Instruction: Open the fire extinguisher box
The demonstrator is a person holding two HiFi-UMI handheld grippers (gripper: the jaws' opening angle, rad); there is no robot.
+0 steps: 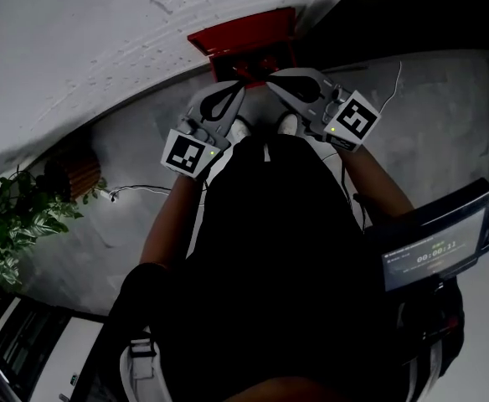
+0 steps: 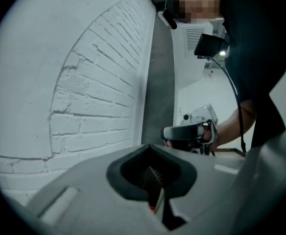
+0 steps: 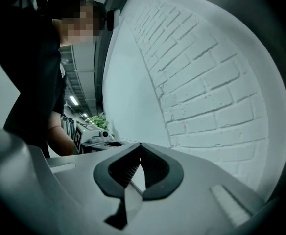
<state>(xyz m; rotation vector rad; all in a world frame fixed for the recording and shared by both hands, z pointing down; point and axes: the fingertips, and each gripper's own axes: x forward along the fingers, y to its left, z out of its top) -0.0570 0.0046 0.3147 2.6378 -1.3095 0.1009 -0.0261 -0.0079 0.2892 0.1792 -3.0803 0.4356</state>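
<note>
Fire extinguisher box [image 1: 244, 42] against wall [image 1: 69, 48], just ahead of left gripper [image 1: 241, 87], right gripper [image 1: 271, 83]; both closed, empty.

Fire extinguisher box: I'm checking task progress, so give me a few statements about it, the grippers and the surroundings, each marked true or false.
1. The red fire extinguisher box stands at the foot of the white brick wall. True.
2. The right gripper grips the box. False: its fingers are shut on nothing.
3. The left gripper has its fingers together. True.
4. A plant stands at the head view's right. False: the plant is at the left.
</note>
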